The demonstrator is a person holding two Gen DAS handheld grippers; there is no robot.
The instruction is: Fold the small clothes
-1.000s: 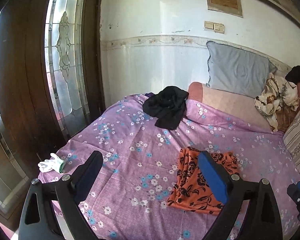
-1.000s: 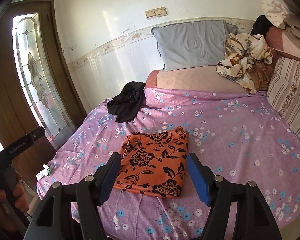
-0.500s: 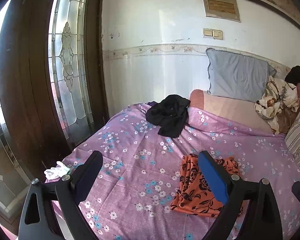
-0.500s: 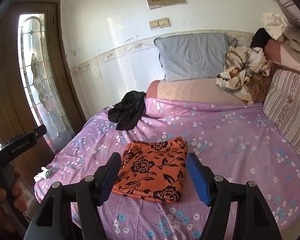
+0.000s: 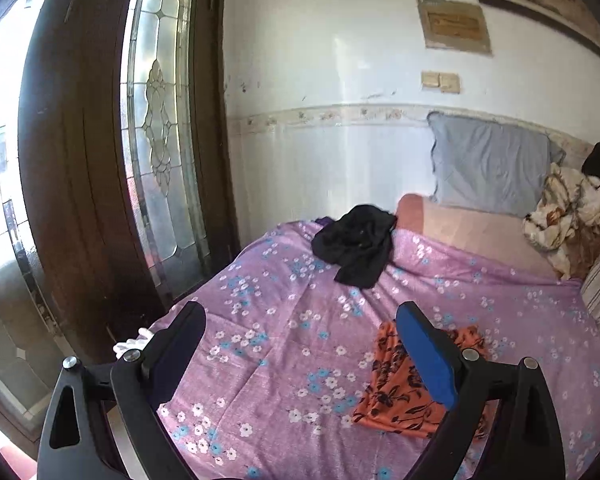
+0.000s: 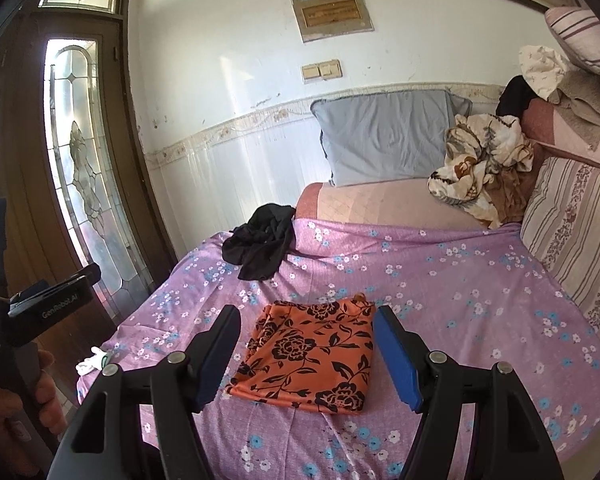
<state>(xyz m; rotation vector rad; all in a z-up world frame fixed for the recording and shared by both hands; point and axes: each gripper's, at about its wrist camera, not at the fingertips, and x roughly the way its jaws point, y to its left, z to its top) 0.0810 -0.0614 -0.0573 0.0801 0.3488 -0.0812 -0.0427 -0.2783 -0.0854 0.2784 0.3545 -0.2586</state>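
An orange garment with black flowers [image 6: 312,356] lies folded flat on the purple flowered bedsheet [image 6: 440,280]. In the left wrist view the orange garment [image 5: 396,384] sits at the lower right, partly behind a finger. My right gripper [image 6: 306,354] is open and empty, held back above the garment, which shows between its fingers. My left gripper [image 5: 300,352] is open and empty over the bed's left part. A crumpled black garment [image 6: 262,242] lies at the bed's far left near the wall; it also shows in the left wrist view [image 5: 356,246].
A grey pillow [image 6: 384,136] leans on the wall. Crumpled patterned cloth [image 6: 480,168] and a striped cushion [image 6: 576,224] lie at the right. A wooden door with leaded glass [image 5: 156,152] stands left of the bed. A white glove [image 6: 92,362] lies at the bed's left corner.
Both grippers have drawn back and up from the bed, so the folded orange garment looks smaller and lower. Both stay open. The clothes have not moved.
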